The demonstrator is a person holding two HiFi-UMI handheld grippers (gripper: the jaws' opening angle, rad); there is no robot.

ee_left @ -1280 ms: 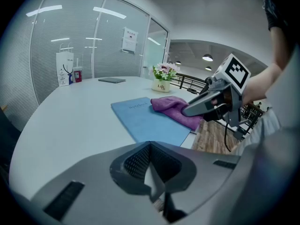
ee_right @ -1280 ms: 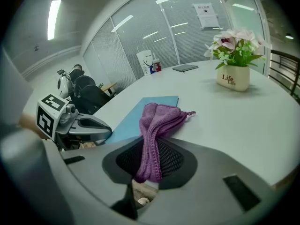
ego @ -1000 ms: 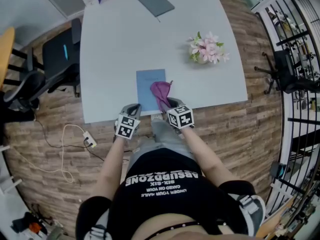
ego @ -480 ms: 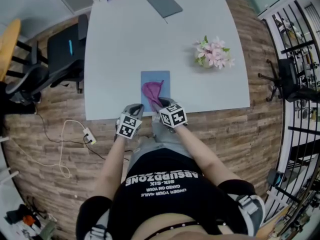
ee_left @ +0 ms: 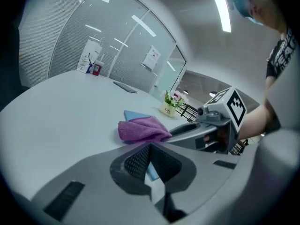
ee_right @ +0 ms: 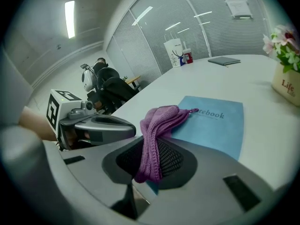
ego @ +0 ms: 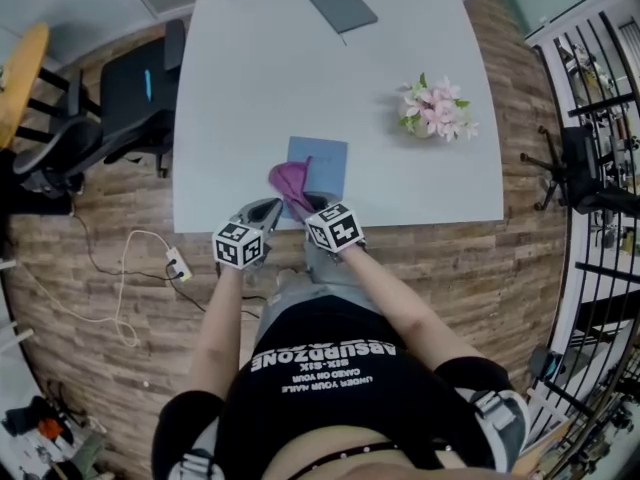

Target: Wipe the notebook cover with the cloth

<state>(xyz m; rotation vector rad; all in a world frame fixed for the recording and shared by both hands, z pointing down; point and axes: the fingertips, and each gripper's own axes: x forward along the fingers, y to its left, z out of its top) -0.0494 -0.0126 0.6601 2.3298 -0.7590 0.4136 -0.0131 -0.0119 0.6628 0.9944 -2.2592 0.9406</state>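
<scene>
Cloth (ee_right: 161,121) clamped in right gripper (ee_right: 149,165) at blue notebook (ee_right: 220,128) lettered "…tebook"; left gripper (ee_left: 150,165) closed, empty.

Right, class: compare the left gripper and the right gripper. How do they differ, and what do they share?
The right gripper has its tongs shut on the purple cloth; the left gripper has its tongs shut on nothing. The right gripper reaches the near left corner of the blue notebook; the left gripper sits just left of the notebook. Both lie low at the near edge of the table, pointing forward across it.
</scene>
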